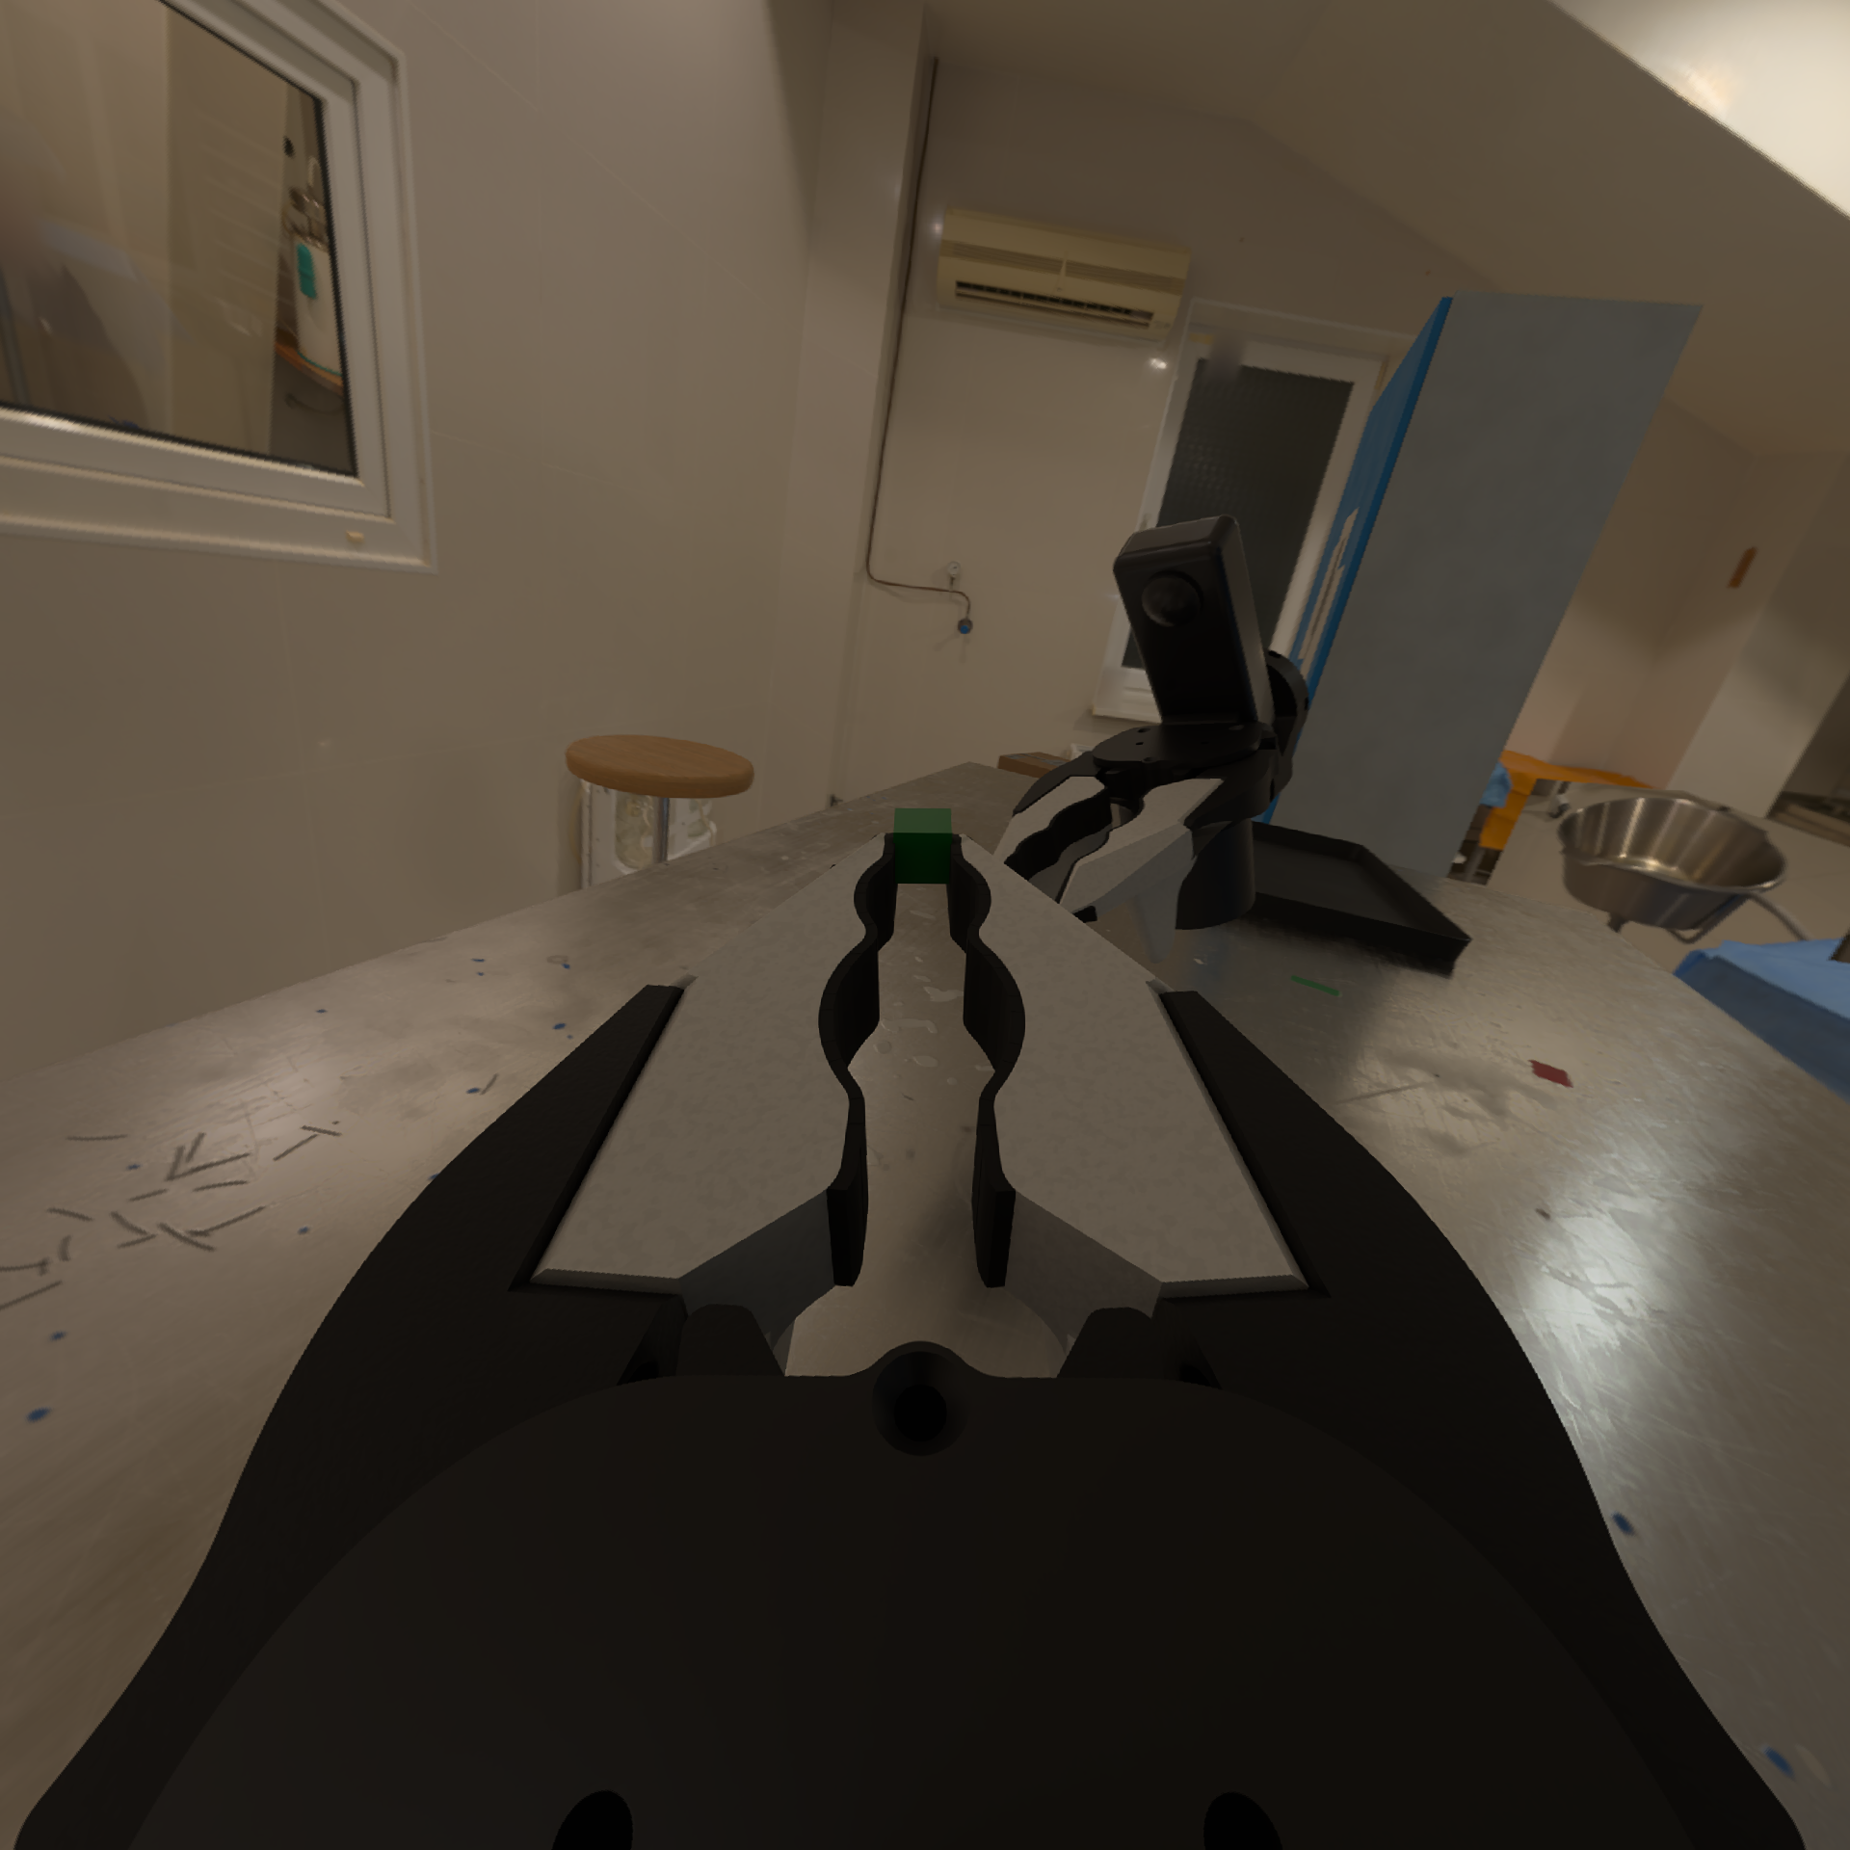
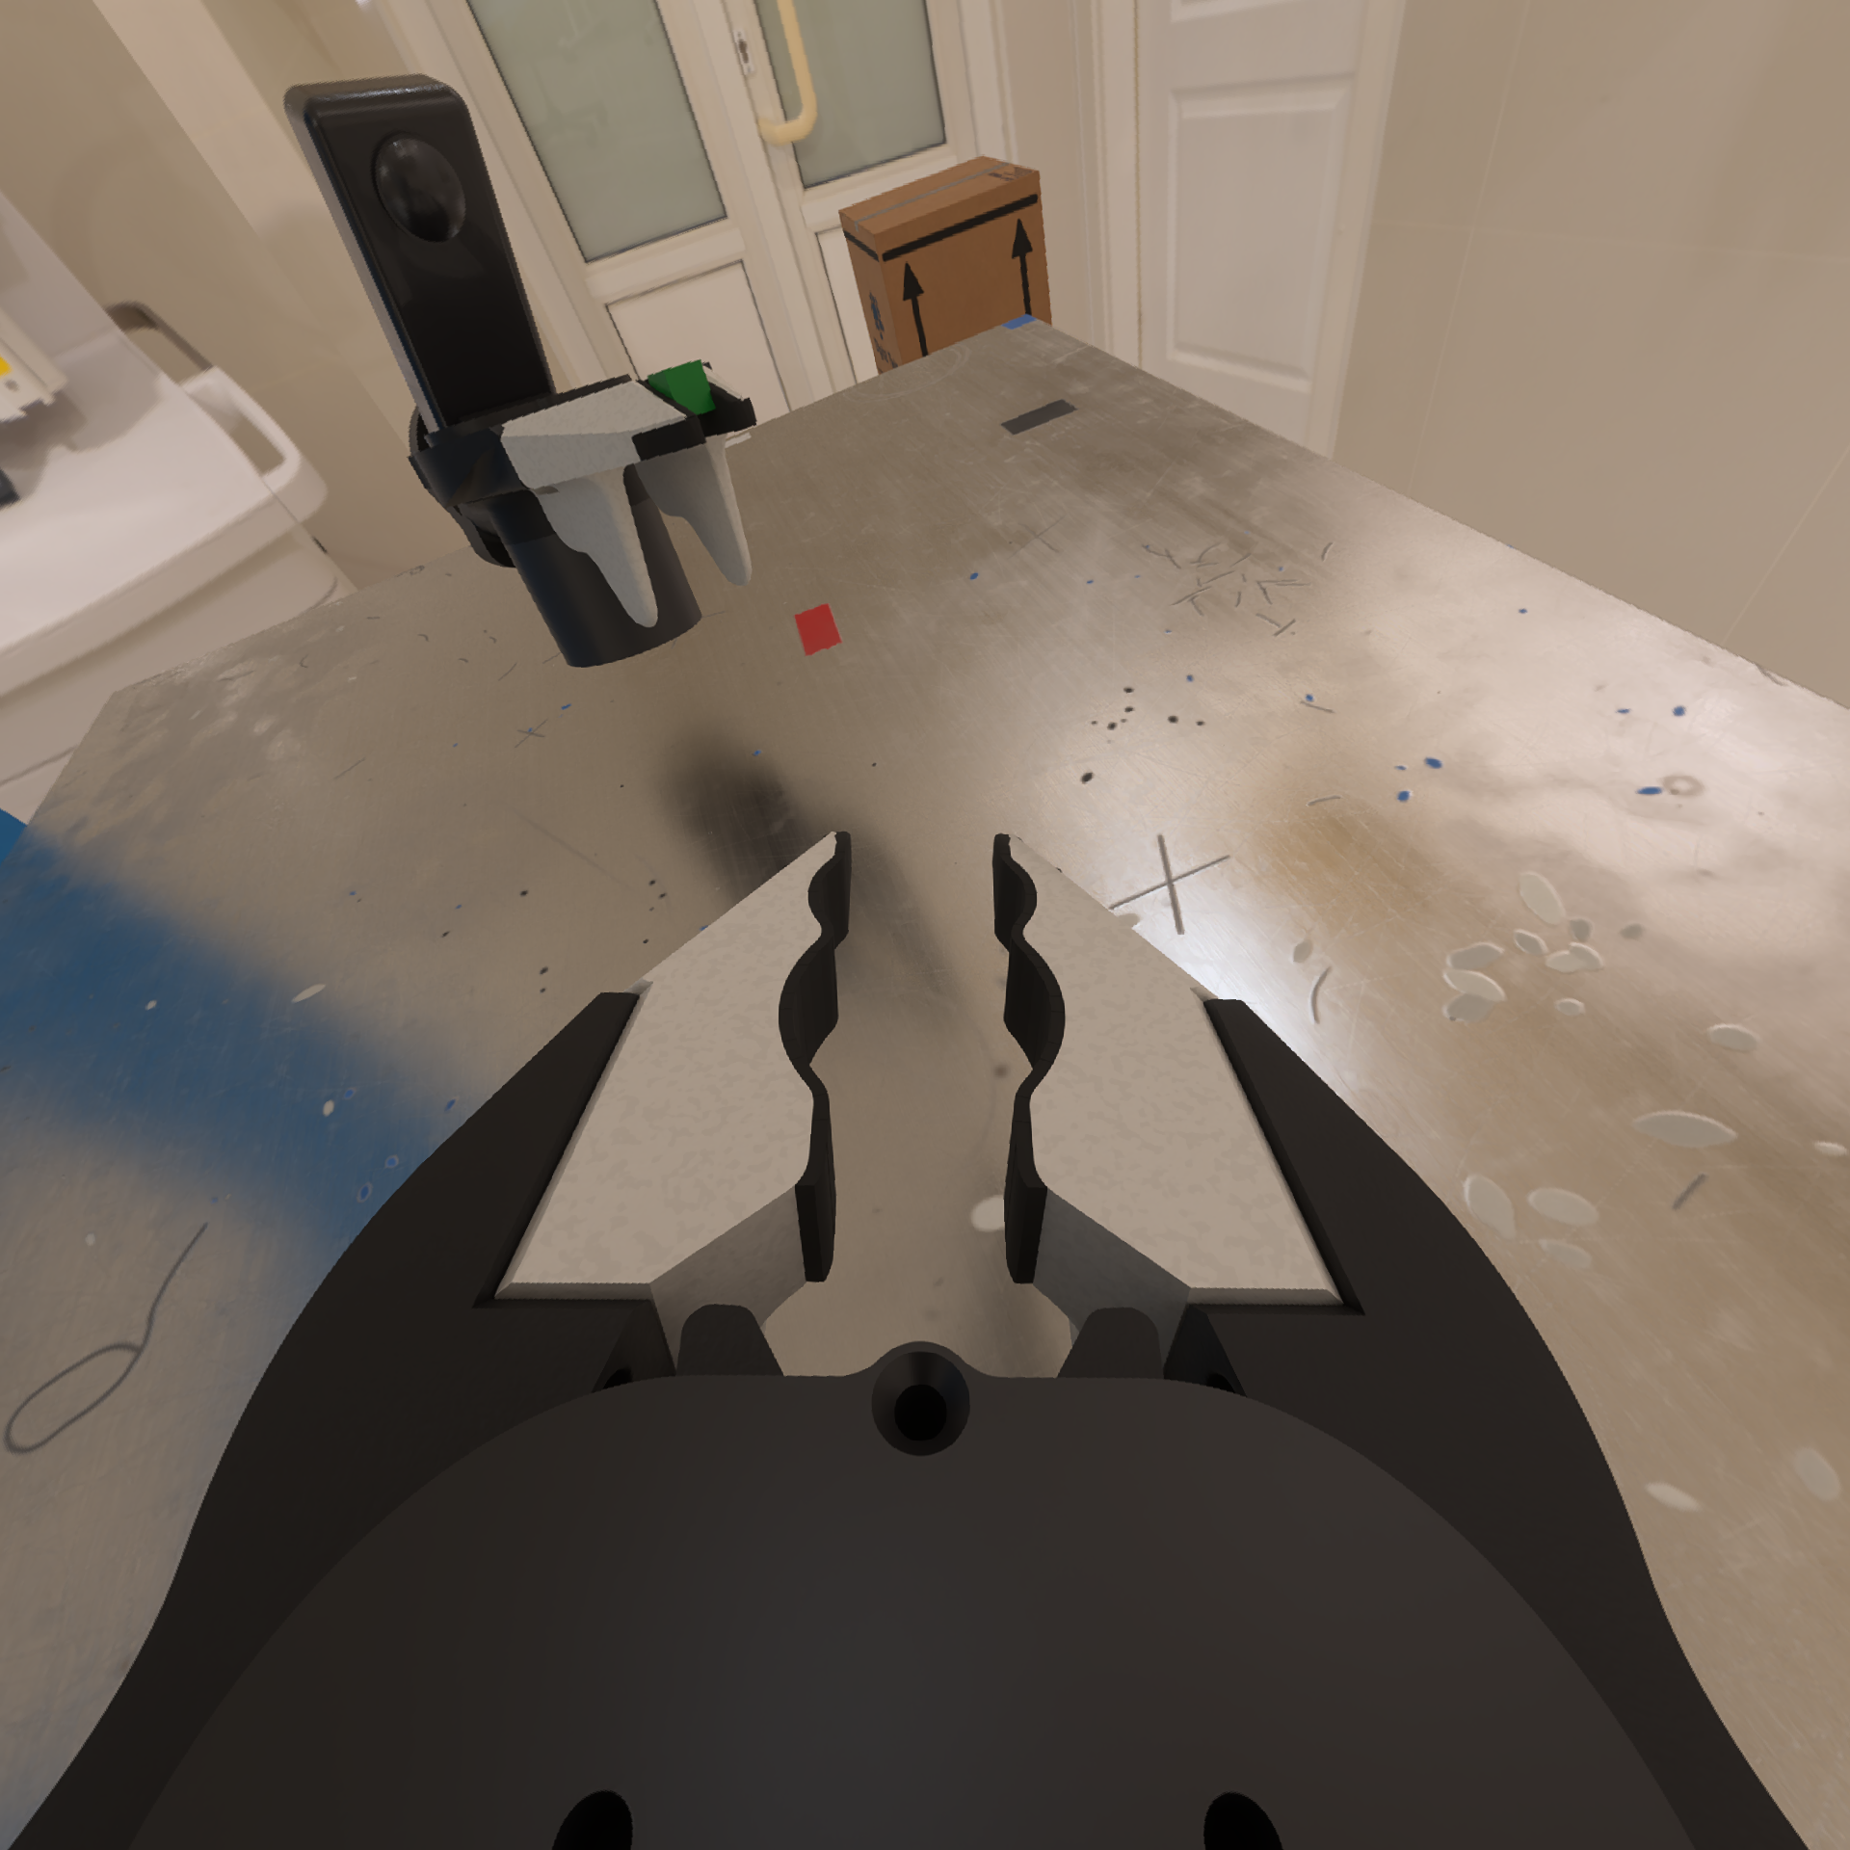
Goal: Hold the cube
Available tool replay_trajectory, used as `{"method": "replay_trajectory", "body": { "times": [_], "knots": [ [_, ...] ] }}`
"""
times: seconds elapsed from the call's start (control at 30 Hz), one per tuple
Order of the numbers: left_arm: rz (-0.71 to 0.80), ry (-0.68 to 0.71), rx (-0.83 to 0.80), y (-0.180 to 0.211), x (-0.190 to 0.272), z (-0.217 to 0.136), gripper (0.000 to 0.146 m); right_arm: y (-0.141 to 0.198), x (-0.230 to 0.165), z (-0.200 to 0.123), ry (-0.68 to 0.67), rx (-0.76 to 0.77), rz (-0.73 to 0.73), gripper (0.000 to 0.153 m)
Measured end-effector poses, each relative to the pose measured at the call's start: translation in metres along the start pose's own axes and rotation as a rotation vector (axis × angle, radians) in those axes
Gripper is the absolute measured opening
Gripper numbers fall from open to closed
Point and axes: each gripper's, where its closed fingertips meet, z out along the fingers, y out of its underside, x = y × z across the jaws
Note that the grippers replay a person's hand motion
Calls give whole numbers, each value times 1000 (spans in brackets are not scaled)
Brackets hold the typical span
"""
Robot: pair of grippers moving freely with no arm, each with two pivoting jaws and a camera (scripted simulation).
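The small green cube [image 1: 921, 847] sits between the tips of my left gripper [image 1: 921, 861], whose jaws are closed on its two sides. In the right wrist view the left gripper [image 2: 701, 400] shows at the upper left, holding the cube [image 2: 684, 385] clear above the metal table [image 2: 1301, 651]. My right gripper [image 2: 923, 851] is open and empty, low over the middle of the table. It also shows in the left wrist view [image 1: 1041, 881], right of the cube and apart from it, fingers pointing down and left.
A black tray [image 1: 1351, 906] lies behind the right gripper. A steel bowl [image 1: 1667, 861] and a tall blue panel [image 1: 1502, 551] stand at the right. A flat red patch [image 2: 817, 630] marks the table. A cardboard box [image 2: 946, 260] and a wooden stool [image 1: 659, 766] stand beyond the table.
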Motion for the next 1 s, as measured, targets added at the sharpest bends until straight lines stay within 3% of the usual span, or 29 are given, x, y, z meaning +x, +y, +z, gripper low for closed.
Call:
{"method": "replay_trajectory", "body": {
  "times": [1.0],
  "knots": [
    [30,25,-37,7,4,2,9,8,-1,3,-19,-42,42,26]
  ]
}}
